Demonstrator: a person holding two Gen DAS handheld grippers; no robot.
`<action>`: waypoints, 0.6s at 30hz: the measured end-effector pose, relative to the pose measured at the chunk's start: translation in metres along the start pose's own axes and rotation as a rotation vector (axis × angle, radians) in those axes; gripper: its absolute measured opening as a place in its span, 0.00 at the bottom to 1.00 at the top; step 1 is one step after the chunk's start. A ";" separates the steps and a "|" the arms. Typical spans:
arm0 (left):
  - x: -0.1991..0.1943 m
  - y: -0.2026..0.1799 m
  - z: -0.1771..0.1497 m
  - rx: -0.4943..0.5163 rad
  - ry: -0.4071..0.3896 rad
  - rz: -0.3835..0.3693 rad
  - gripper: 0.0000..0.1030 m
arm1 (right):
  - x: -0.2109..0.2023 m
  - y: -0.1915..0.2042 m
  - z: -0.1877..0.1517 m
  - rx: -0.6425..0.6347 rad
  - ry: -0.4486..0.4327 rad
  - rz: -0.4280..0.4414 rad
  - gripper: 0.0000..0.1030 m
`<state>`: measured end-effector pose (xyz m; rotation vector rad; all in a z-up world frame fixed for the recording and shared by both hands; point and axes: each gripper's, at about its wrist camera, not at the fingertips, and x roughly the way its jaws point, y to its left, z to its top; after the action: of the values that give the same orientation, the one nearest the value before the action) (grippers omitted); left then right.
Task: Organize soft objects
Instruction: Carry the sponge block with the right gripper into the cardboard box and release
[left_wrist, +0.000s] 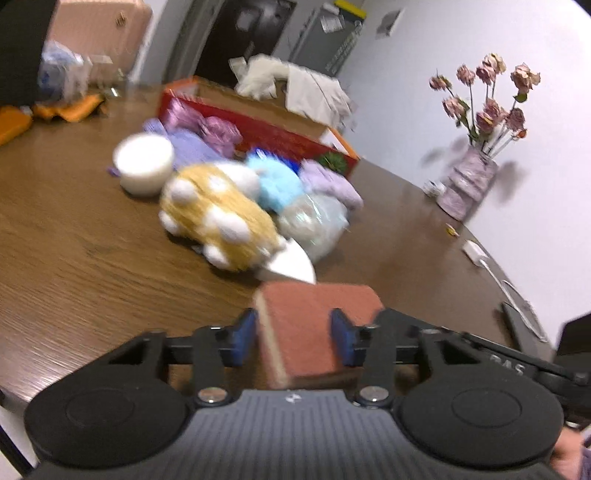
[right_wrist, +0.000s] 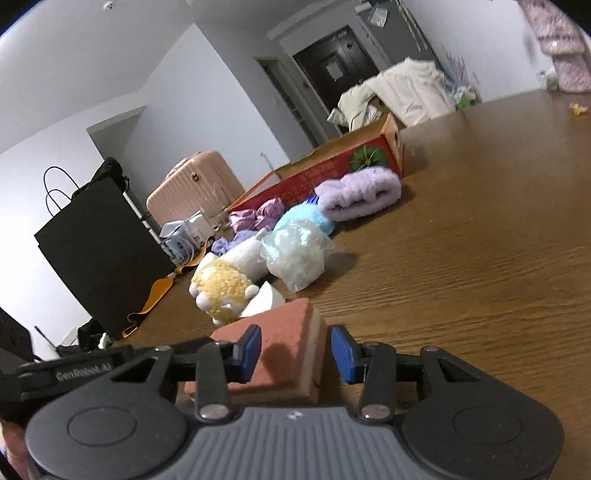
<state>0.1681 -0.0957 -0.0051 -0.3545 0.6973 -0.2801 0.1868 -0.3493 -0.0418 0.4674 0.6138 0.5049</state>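
A red-brown sponge block (left_wrist: 314, 328) with a cream underside lies on the wooden table (left_wrist: 92, 266); it also shows in the right wrist view (right_wrist: 284, 350). My left gripper (left_wrist: 293, 338) and my right gripper (right_wrist: 295, 350) each have blue pads on either side of the sponge; whether they press it I cannot tell. Beyond lie a yellow-and-white plush (left_wrist: 218, 218), a blue fluffy toy (left_wrist: 277, 181), a bagged pale soft object (left_wrist: 317, 221), a lilac fuzzy item (right_wrist: 360, 199), purple cloth pieces (left_wrist: 207, 129) and a red cardboard box (left_wrist: 280, 133).
A white cup (left_wrist: 144, 162) stands left of the plush. A vase of dried roses (left_wrist: 472, 177) stands at the table's far right edge, with a white charger and cable (left_wrist: 476, 253) near it. A black bag (right_wrist: 96, 254) and pink suitcase (right_wrist: 192, 188) stand beyond the table.
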 end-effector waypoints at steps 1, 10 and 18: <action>0.001 -0.001 0.001 -0.012 0.002 -0.008 0.34 | 0.004 -0.001 0.001 0.015 0.021 0.020 0.36; -0.009 -0.016 0.062 0.047 -0.149 -0.046 0.34 | -0.002 0.023 0.057 -0.051 -0.070 0.052 0.32; 0.046 0.014 0.209 0.072 -0.187 -0.063 0.34 | 0.071 0.030 0.184 -0.025 -0.115 0.148 0.32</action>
<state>0.3431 -0.0537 0.1111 -0.3302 0.4912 -0.3265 0.3454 -0.3334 0.0777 0.5171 0.4641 0.6207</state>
